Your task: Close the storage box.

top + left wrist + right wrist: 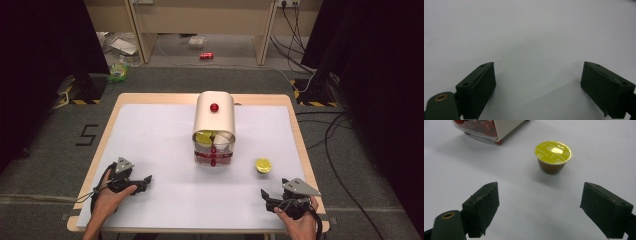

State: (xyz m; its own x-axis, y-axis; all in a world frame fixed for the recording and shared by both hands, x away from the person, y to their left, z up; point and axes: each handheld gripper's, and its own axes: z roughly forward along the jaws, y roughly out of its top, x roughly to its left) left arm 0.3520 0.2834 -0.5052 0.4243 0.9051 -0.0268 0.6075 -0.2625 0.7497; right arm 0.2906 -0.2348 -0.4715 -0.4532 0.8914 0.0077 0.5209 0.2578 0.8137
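I've got both grippers low at the near edge of the table [150, 100], white sheet over it. Left gripper [146, 181] sits near the left corner, jaws spread wide, nothing between them, just bare white surface ahead in the left gripper view [537, 85]. Right gripper [265, 196] near the right corner, jaws also spread wide and empty [539, 207]. Yellow-lidded coffee capsule [553, 157] stands upright on the sheet just ahead of the right gripper, apart from both jaws; in the high view it sits right of the dispenser [263, 165]. Cream dispenser box [214, 117] in the table's middle, red knob [214, 107] on top, open front facing me with yellow and pale capsules inside [212, 138], red ones below [213, 158]. Its corner shows at top left of the right gripper view [499, 128]
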